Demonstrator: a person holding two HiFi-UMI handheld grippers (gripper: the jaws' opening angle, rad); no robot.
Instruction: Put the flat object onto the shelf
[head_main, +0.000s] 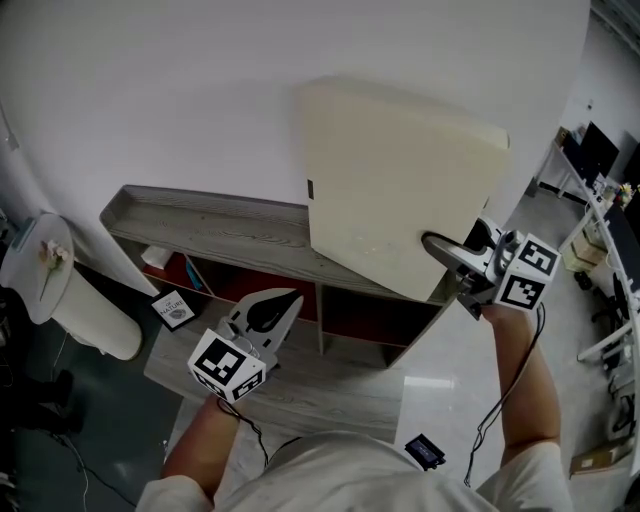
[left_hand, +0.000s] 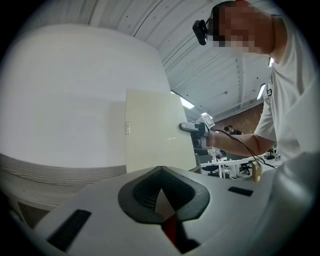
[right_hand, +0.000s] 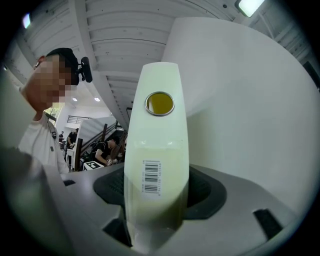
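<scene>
— Where is the flat cushion (head_main: 400, 180) to be found?

— It is held on edge, slightly tilted, over the right end of the wooden shelf (head_main: 225, 232), close to the white wall (head_main: 200, 70). Whether its lower edge touches the top board cannot be told.

— By what is it gripped?

— By the right gripper (head_main: 447, 257). Its jaws are spread wide and closed on the cushion's thick right-hand edge. In the right gripper view a barcode label (right_hand: 151, 176) is seen on that edge just above the jaws, and a metal eyelet (right_hand: 159, 103) higher up.

— And the left gripper (head_main: 266, 312)?

— It is held low in front of the shelf, well apart from the cushion. Its jaws are brought together, and nothing is held between them.

— Is anything else noted?

— A small card (head_main: 175, 308) is seen lying at the left end of the shelf, by the red-lined compartments (head_main: 235, 285).
</scene>
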